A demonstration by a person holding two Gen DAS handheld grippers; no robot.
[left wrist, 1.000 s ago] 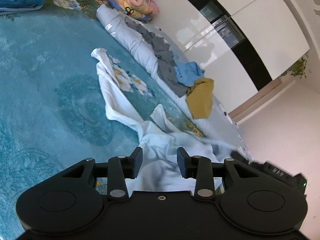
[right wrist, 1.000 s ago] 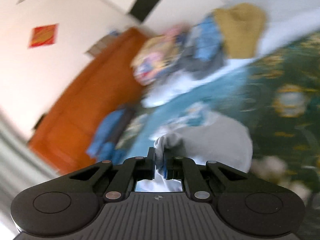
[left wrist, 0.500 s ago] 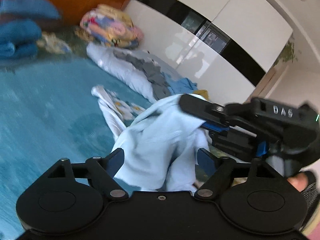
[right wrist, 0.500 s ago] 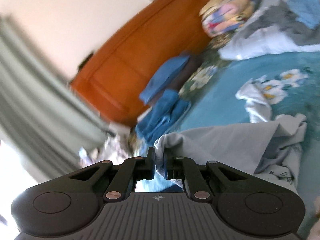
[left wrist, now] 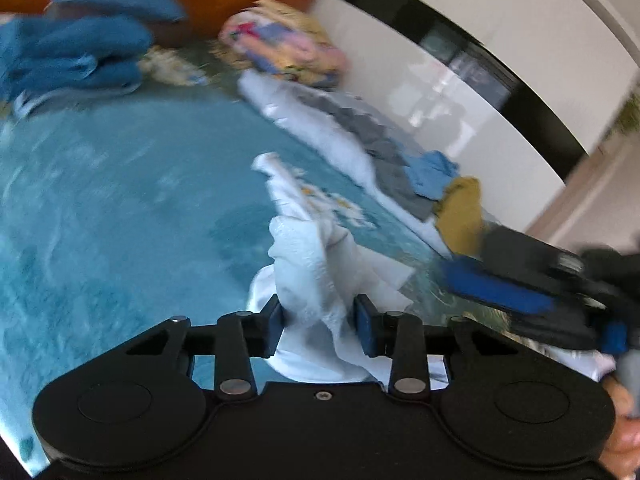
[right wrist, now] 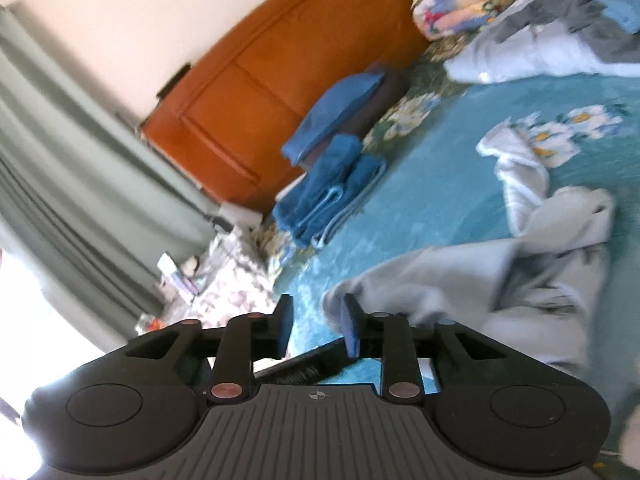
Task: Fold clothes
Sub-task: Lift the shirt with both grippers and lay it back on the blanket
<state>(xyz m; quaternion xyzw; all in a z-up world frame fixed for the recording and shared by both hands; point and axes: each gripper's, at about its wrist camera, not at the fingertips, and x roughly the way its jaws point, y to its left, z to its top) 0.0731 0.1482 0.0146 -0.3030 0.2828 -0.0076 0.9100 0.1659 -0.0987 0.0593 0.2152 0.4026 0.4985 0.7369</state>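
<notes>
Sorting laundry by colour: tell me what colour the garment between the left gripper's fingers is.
Pale blue garment, clearest in the left wrist view.

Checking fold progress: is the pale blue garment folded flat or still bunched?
Bunched. The pale blue garment stands crumpled between the closing jaws of the left gripper, its rest rumpled on the teal blanket.

The left gripper (left wrist: 320, 316) is closing its jaws on bunched pale cloth, while the right gripper (right wrist: 316, 326) beside it is opening, its jaws empty.
</notes>
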